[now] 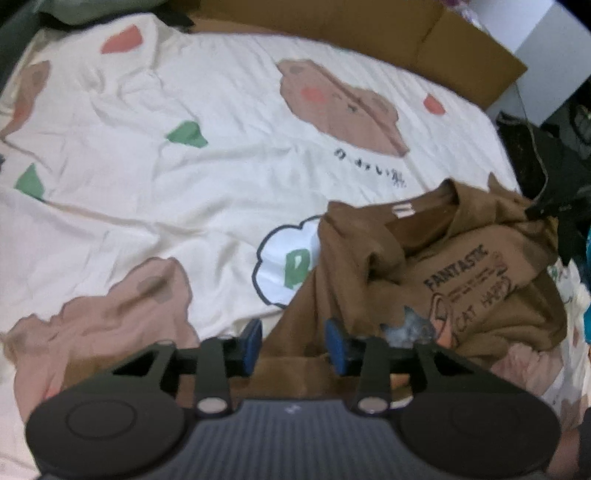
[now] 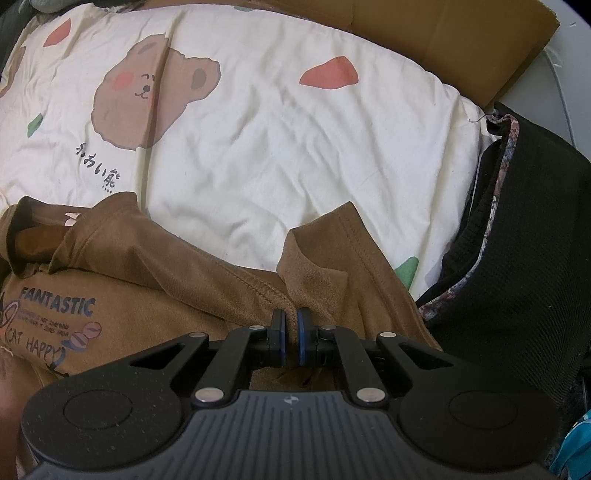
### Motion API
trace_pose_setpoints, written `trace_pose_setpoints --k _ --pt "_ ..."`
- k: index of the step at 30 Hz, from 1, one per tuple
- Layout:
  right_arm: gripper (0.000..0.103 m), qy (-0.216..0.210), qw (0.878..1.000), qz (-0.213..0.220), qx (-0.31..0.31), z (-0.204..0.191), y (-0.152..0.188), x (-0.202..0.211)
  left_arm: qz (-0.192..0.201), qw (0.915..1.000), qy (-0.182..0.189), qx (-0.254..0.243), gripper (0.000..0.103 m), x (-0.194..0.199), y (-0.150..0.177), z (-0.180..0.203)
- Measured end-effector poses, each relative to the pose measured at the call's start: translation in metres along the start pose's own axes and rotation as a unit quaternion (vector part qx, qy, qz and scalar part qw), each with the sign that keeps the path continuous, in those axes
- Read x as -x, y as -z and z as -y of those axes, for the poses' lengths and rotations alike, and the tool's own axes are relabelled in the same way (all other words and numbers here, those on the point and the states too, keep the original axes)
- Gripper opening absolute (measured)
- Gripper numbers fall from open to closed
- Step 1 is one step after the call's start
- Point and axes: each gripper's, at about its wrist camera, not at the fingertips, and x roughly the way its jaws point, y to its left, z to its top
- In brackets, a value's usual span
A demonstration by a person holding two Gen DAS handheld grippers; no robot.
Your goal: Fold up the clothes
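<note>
Left wrist view: the left gripper (image 1: pixel 294 345) hangs over the near edge of the brown shirt (image 1: pixel 461 266), its blue pads (image 1: pixel 336 345) spread apart with cloth lying below and between them but not pinched. The shirt sits crumpled on the bed sheet (image 1: pixel 184 147), at the right of this view, with its collar and label up and the printed chest half covered by a loose fold. With this side of the shirt free, it could slump or slide out of line before the fold is set, and a fresh grasp might catch the sheet along with the shirt, since both are soft and lie touching. The picture is blurred, so I cannot tell exactly where the hem runs.

Right wrist view: the right gripper (image 2: pixel 291 334) is closed on a ridge of the brown shirt (image 2: pixel 184 280) near the sleeve seam, the pads nearly meeting around the fabric. The sleeve (image 2: pixel 332 240) stands up in a fold just beyond it. Pulling from this single pinch could drag the whole shirt across the bed sheet (image 2: pixel 295 147) or bunch it instead of flattening it, and the thin pinch may slip.

Containers: a cardboard box (image 2: pixel 443 33) lies past the far edge of the bed; nothing shows inside it. A dark bag (image 2: pixel 517 240) with a patterned rim sits at the right; I cannot tell what it holds.
</note>
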Motion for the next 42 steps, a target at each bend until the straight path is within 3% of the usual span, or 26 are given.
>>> trace_pose_setpoints --k 4,9,14,15,16,17,21,24,31,37,42 --pt "0.005 0.000 1.000 -0.002 -0.006 0.000 -0.001 0.000 -0.029 0.9995 0.001 -0.015 0.040 -0.016 0.007 0.001" --pt "0.005 0.001 1.000 -0.004 -0.005 -0.001 -0.001 -0.002 -0.048 0.9984 0.008 -0.029 0.045 -0.015 0.022 0.004" --pt "0.005 0.002 1.000 -0.006 -0.001 -0.003 -0.002 -0.003 -0.063 0.9974 0.009 -0.035 0.043 -0.010 0.039 0.004" --pt "0.005 0.003 1.000 -0.006 0.000 -0.004 -0.002 -0.003 -0.063 0.9973 0.008 -0.037 0.030 -0.008 0.041 0.003" --pt "0.005 0.003 1.000 -0.006 0.001 -0.004 -0.002 -0.003 -0.061 0.9974 0.005 -0.038 0.007 -0.005 0.043 0.003" --pt "0.005 0.003 1.000 -0.005 0.002 -0.004 -0.002 -0.003 -0.058 0.9976 0.002 -0.039 0.005 -0.003 0.045 0.002" --pt "0.005 0.004 1.000 0.004 0.004 -0.003 -0.004 0.002 -0.014 0.9990 -0.023 -0.036 0.004 0.023 0.041 -0.005" --pt "0.005 0.009 1.000 0.014 0.003 -0.003 -0.007 0.007 0.026 0.9972 -0.064 -0.028 0.003 0.048 0.030 -0.020" --pt "0.005 0.012 0.999 0.048 0.009 -0.007 -0.024 0.022 0.090 0.9865 -0.136 0.017 0.003 0.088 -0.008 -0.072" --pt "0.004 0.014 0.996 0.090 0.012 -0.011 -0.047 0.042 0.126 0.9768 -0.173 0.006 0.003 0.100 -0.043 -0.088" --pt "0.004 0.018 0.990 0.137 0.014 -0.016 -0.060 0.063 0.170 0.9641 -0.202 0.028 0.003 0.109 -0.067 -0.104"
